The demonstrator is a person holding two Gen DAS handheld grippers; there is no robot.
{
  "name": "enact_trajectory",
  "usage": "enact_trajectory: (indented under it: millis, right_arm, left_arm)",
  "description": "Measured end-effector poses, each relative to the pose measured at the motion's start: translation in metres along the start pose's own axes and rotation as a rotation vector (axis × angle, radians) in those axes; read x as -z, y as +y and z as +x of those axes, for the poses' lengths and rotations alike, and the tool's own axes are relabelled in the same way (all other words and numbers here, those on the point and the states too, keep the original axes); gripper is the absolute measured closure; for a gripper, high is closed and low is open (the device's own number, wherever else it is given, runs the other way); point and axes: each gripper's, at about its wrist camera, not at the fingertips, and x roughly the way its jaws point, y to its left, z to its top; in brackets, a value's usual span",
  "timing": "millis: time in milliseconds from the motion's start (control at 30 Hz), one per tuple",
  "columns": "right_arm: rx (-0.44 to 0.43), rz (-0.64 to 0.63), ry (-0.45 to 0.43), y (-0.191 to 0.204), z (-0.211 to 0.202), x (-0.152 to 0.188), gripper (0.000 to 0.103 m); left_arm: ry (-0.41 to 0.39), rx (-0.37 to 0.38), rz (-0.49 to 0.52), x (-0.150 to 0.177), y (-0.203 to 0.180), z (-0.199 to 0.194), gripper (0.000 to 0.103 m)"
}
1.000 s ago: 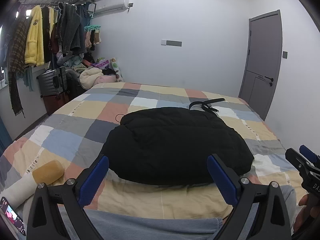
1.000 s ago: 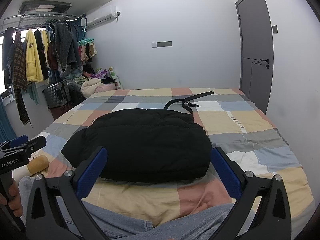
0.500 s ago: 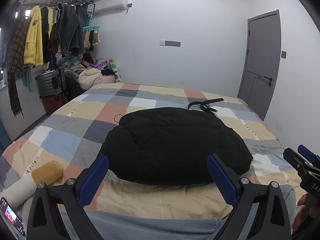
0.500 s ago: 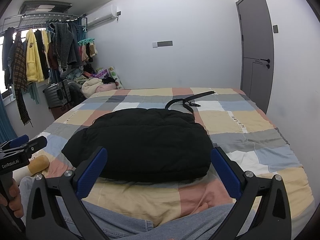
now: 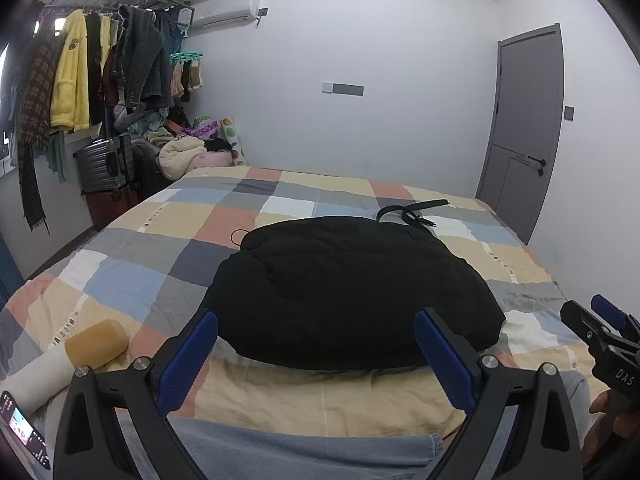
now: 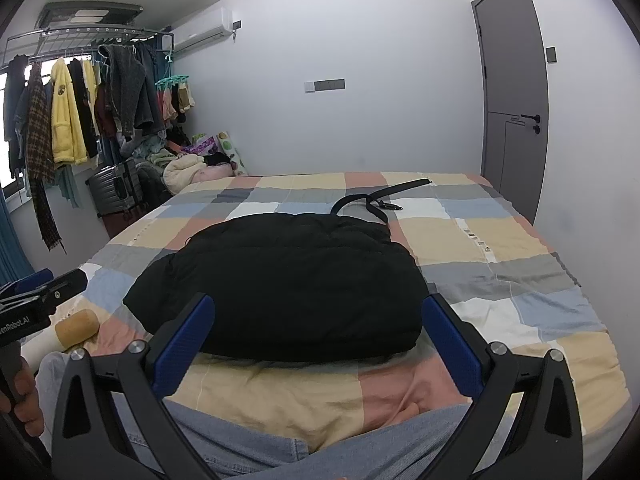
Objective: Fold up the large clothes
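Checked bedspread point(image 5: 168, 216) carries the black puffy coat point(image 5: 352, 292) folded at mid-bed, nothing shifted in the last second, both grippers point(image 5: 316, 340) point(image 6: 318, 326) hovering before it, jaws spread, empty

Lettering on the two handheld grippers

The right gripper point(image 5: 612, 344), at the right edge, reads "DAS" on its black body; the left gripper point(image 6: 28, 300), at the left edge, shows "enRobot.AI", its start cut off.
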Motion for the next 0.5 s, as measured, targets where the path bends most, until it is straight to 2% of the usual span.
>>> enact_trajectory:
  millis: [500]
  right_arm:
    - [-0.016, -0.001, 0.007, 0.0025, -0.0034, 0.0035, 0.0]
  left_arm:
    - [-0.006, -0.016, -0.007, -0.0006, 0.0049, -0.0066, 0.003]
